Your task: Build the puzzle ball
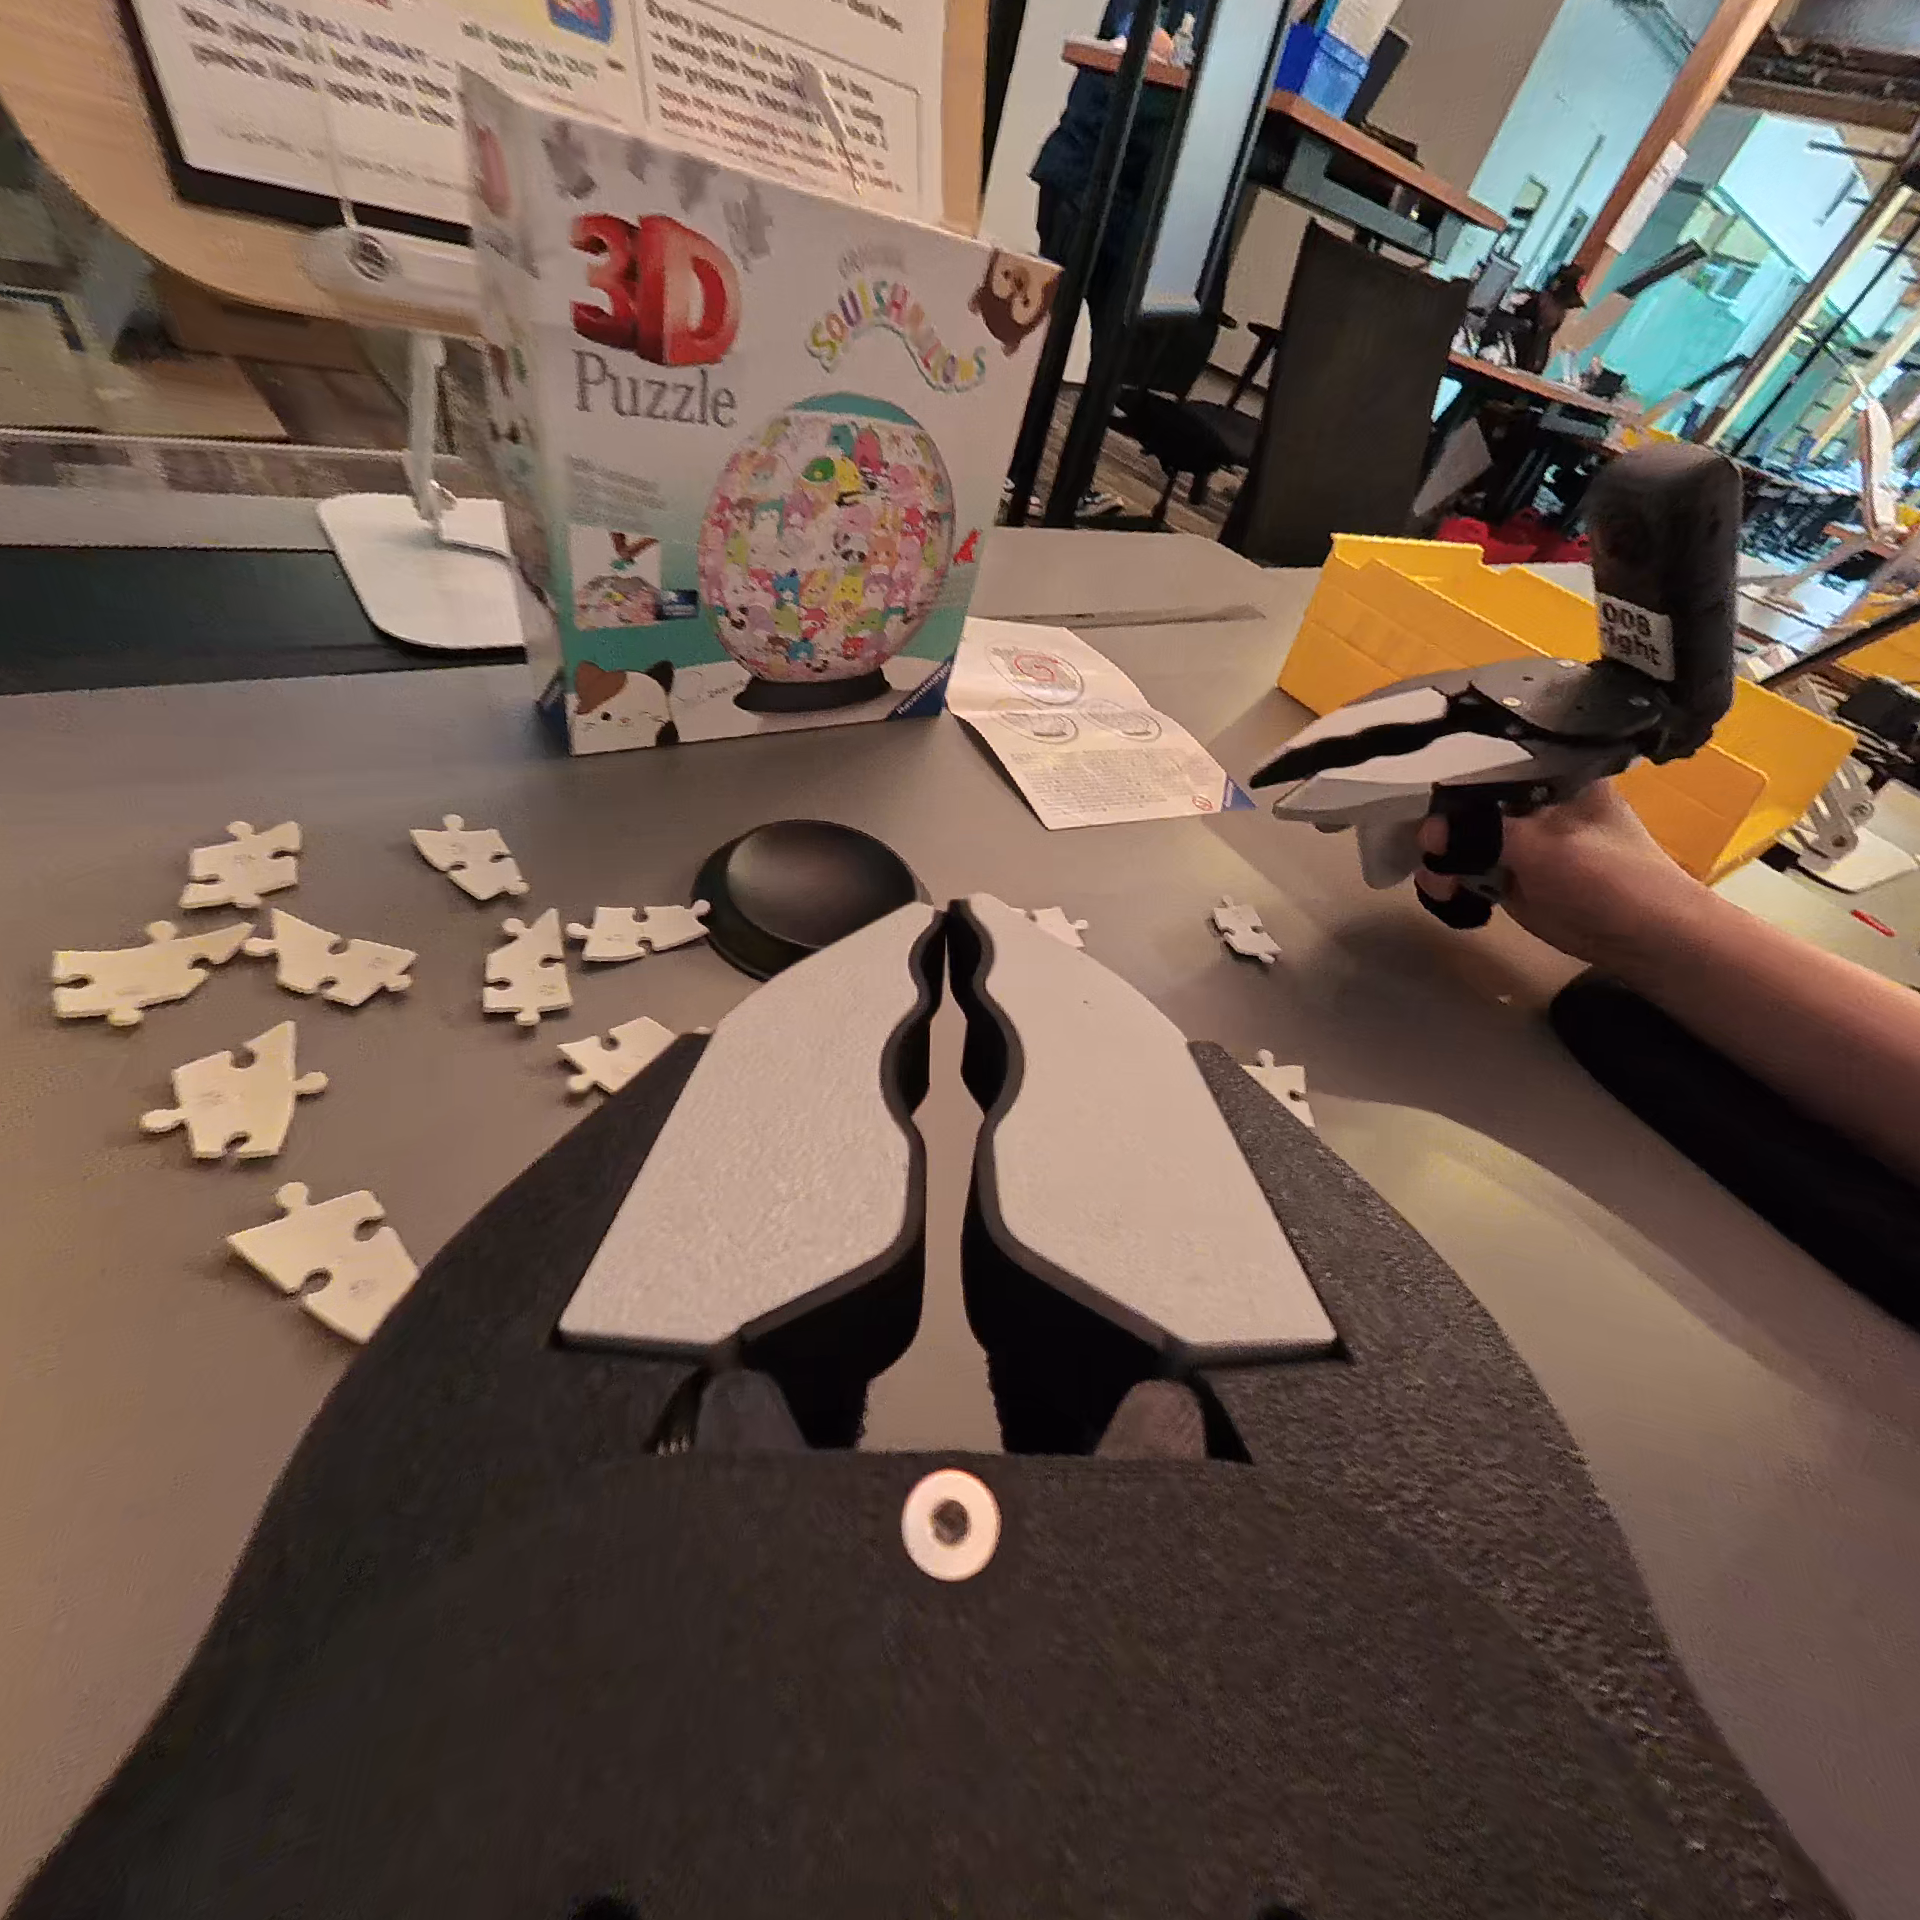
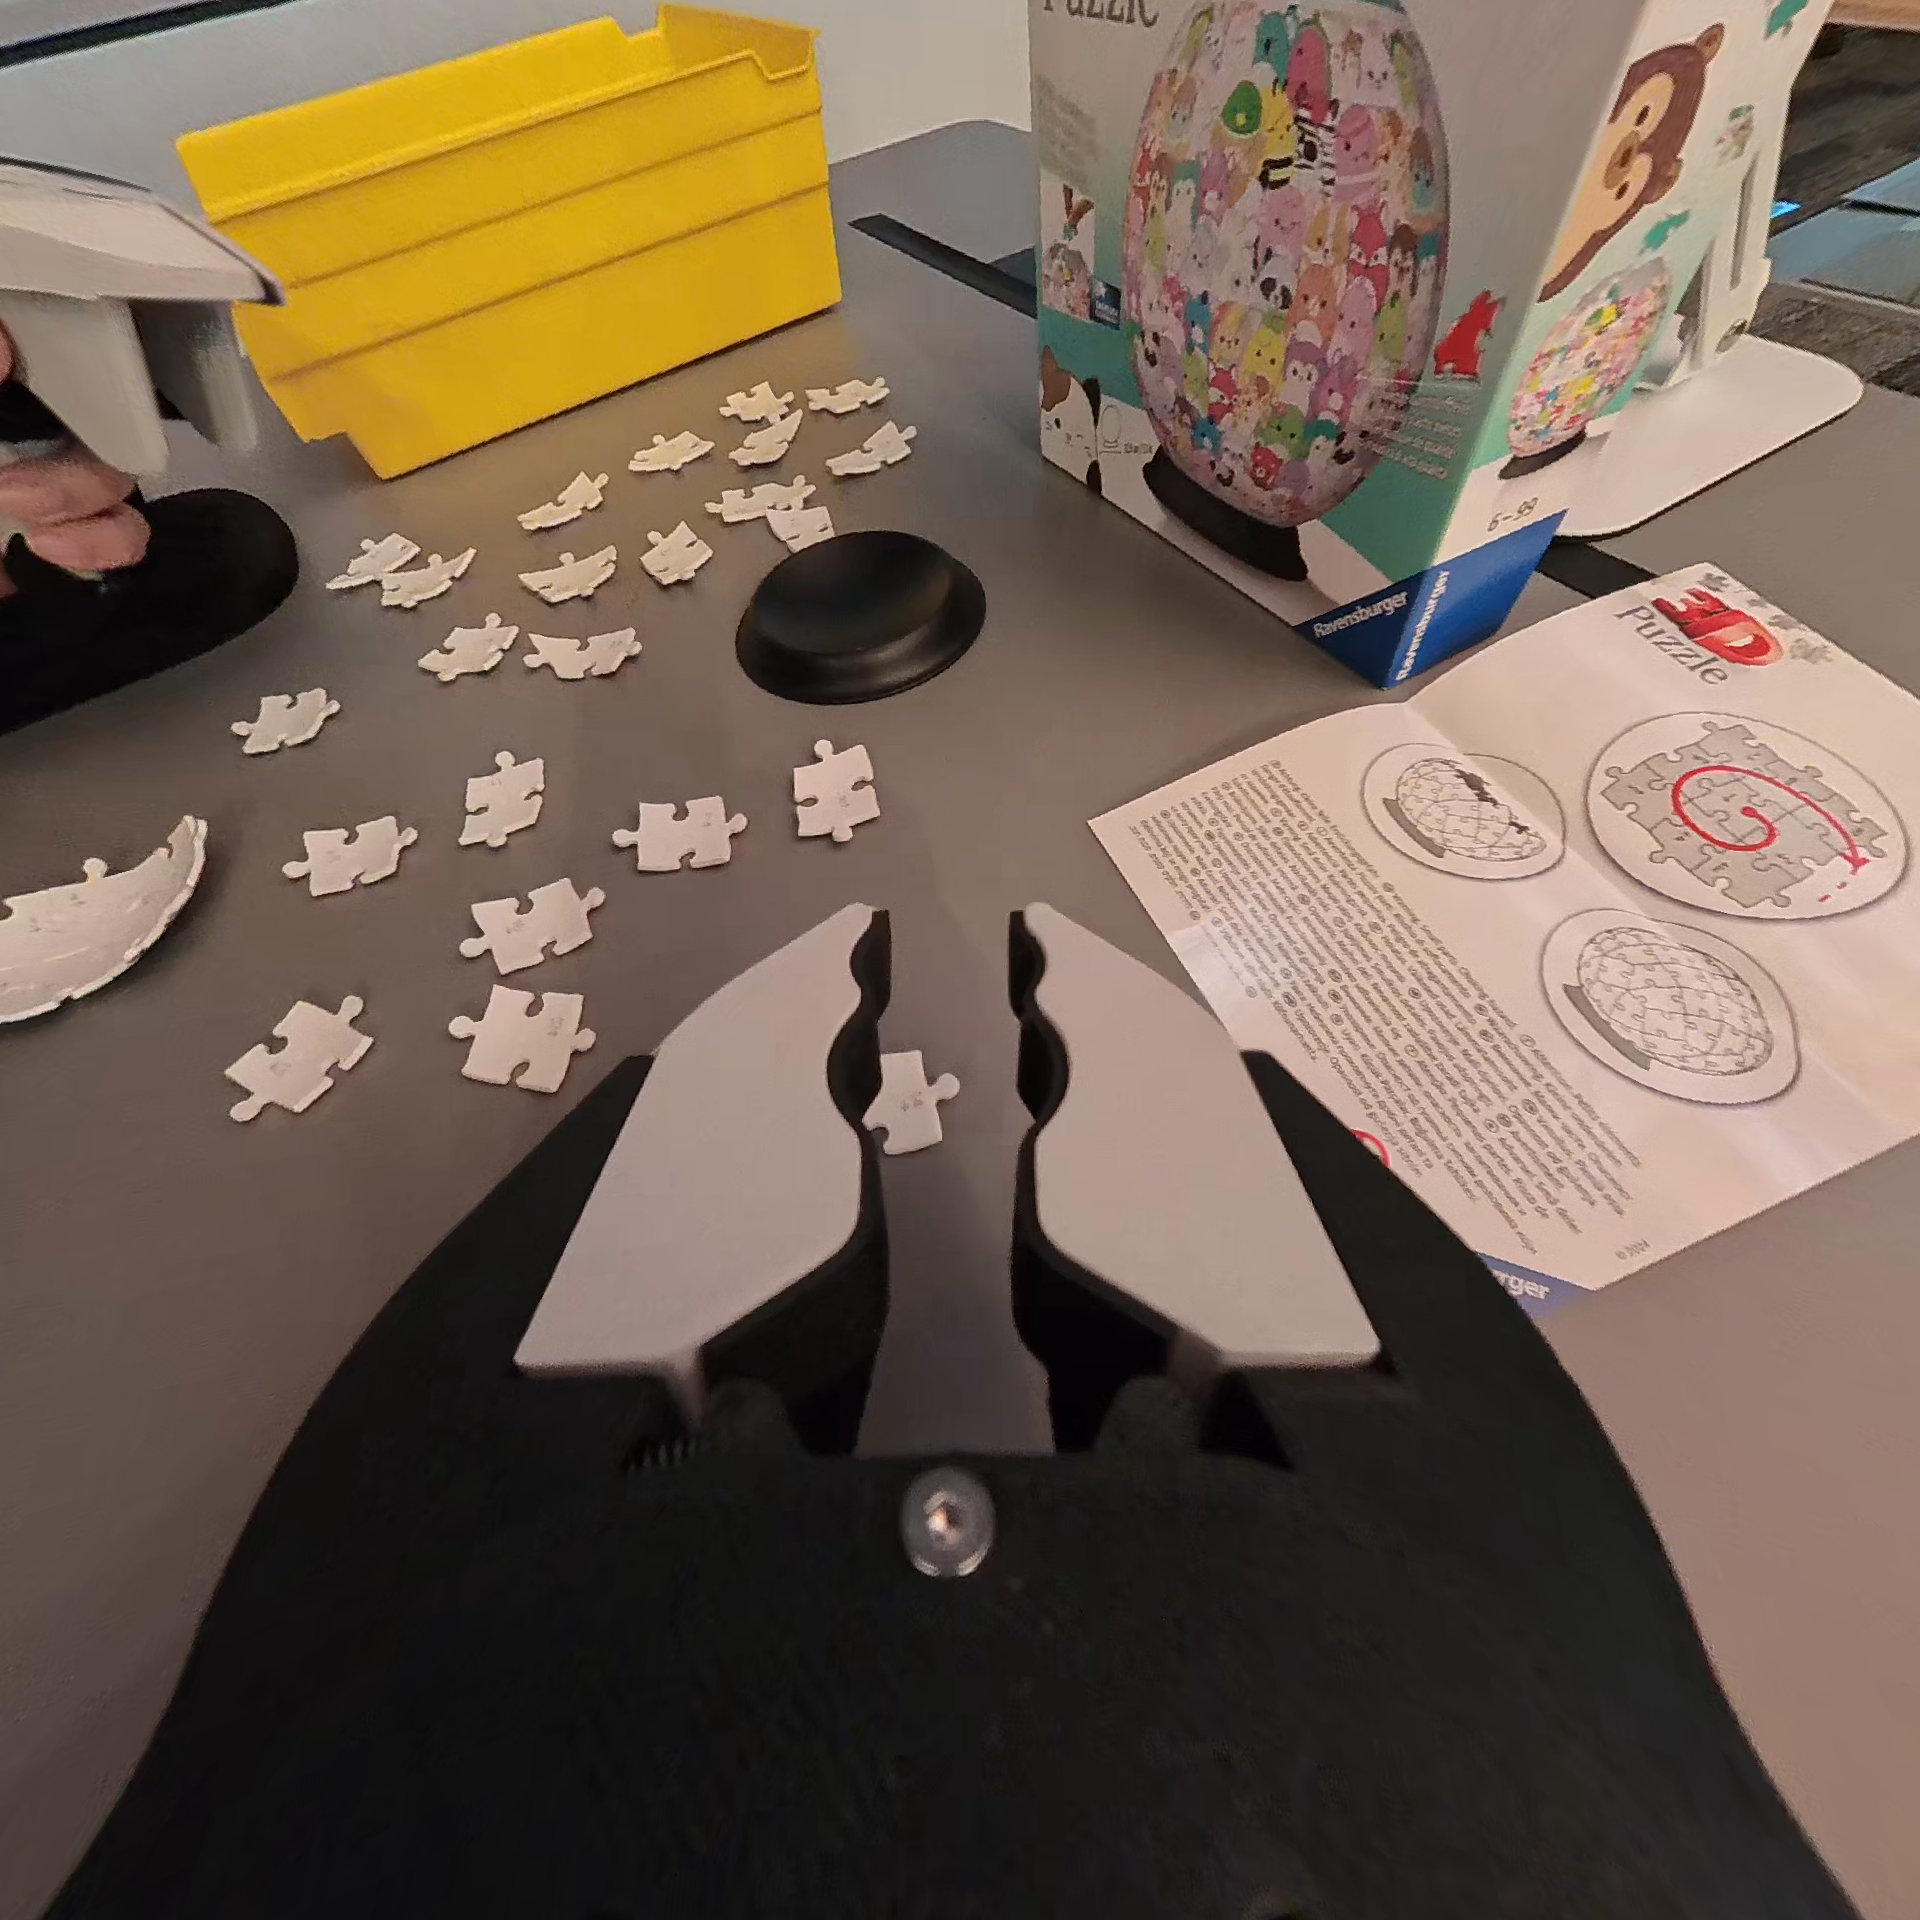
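Several white puzzle pieces (image 1: pixel 332 961) lie face down on the grey table (image 1: pixel 623 831), also in the right wrist view (image 2: pixel 530 925). A curved, partly built shell (image 2: pixel 94 925) lies at the left. The black round stand (image 1: pixel 810 894) sits mid-table, empty; it also shows in the right wrist view (image 2: pixel 862 613). My left gripper (image 1: pixel 948 914) is shut and empty, just in front of the stand. My right gripper (image 2: pixel 951 920) is open a little and empty, held above one loose piece (image 2: pixel 909 1101). In the left wrist view it (image 1: pixel 1276 795) hovers at the right, held by a hand.
The puzzle box (image 1: pixel 769 468) stands behind the stand, also in the right wrist view (image 2: pixel 1299 312). A folded instruction leaflet (image 2: pixel 1558 935) lies to the right. A yellow bin (image 2: pixel 520 229) stands at the back. The left gripper (image 2: pixel 249 281) shows at the upper left. Spacing between my two grippers at the tips: around 25 centimeters.
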Motion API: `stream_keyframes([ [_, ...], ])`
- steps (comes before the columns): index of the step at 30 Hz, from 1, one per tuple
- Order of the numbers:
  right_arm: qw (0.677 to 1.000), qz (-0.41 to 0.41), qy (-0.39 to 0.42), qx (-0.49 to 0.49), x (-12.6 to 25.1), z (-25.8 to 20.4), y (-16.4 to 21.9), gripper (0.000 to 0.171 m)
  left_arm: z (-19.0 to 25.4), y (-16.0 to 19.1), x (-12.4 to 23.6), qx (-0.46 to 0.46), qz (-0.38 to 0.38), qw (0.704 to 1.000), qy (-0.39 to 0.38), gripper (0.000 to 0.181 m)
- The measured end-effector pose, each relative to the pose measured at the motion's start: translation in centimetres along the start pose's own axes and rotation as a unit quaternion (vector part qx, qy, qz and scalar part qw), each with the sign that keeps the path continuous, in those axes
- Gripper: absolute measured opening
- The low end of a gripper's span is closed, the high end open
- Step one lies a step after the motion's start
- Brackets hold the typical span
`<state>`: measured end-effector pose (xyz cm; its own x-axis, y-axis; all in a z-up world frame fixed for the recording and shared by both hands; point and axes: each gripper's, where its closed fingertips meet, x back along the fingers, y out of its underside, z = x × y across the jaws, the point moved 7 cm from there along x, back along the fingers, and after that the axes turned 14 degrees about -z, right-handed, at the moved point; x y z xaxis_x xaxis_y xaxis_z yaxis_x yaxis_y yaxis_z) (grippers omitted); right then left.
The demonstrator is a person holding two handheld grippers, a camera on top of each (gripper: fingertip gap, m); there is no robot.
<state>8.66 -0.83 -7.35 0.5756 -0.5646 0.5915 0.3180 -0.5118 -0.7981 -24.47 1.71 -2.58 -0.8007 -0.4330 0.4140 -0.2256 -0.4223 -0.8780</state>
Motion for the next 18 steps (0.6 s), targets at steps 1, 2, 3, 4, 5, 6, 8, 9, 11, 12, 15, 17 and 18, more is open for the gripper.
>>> stream_keyframes([
  [1,1.0,0.005,0.002,0.002,0.2,0.0,-0.1,0.018,-0.2,0.0,0.1,0.002,0.003,1.0,-0.005,0.0],
  [2,1.0,0.017,0.011,0.009,0.6,-0.1,-0.4,0.009,-0.3,-0.1,0.2,0.005,0.005,1.0,-0.007,0.0],
  [3,0.999,0.04,0.026,0.02,1.3,-0.1,-0.7,0.003,-0.4,-0.1,0.3,0.008,0.009,1.0,-0.007,0.0],
  [4,0.997,0.063,0.04,0.03,1.9,-0.2,-1.0,0.001,-0.4,-0.1,0.3,0.011,0.012,1.0,-0.007,0.001],
  [5,0.995,0.082,0.049,0.034,2.5,-0.1,-1.2,0.001,-0.4,-0.2,0.4,0.012,0.013,1.0,-0.005,0.001],
  [6,0.994,0.095,0.048,0.033,2.9,-0.1,-1.3,0.001,-0.4,-0.2,0.4,0.011,0.014,1.0,-0.004,0.001],
  [8,0.995,0.096,0.017,0.019,2.8,-0.1,-1.2,0.001,-0.5,-0.2,0.4,0.008,0.01,1.0,-0.005,0.001],
  [9,0.996,0.089,-0.013,0.011,2.2,-0.3,-1.1,0.001,-0.4,-0.2,0.4,0.006,0.006,1.0,-0.004,0.001],
  [11,0.994,0.07,-0.086,0.001,0.6,-1.6,-1.3,0.006,-0.3,-0.4,0.6,0.002,0.01,1.0,0.002,0.001],
  [12,0.992,0.063,-0.108,0.0,-0.5,-2.3,-1.6,0.014,-0.3,-0.5,0.7,-0.001,0.013,1.0,0.001,0.001],
  [15,0.988,-0.042,-0.15,0.015,-4.4,-4.0,-2.6,0.04,-0.4,-0.6,0.7,-0.013,0.015,1.0,-0.009,0.0],
  [17,0.977,-0.095,-0.182,0.061,-6.5,-4.8,-3.2,0.039,-0.3,-0.5,0.3,-0.021,0.007,1.0,-0.01,0.0],
  [18,0.969,-0.125,-0.19,0.097,-7.2,-5.0,-3.4,0.039,-0.1,-0.4,0.1,-0.025,0.004,1.0,-0.002,0.0],
])
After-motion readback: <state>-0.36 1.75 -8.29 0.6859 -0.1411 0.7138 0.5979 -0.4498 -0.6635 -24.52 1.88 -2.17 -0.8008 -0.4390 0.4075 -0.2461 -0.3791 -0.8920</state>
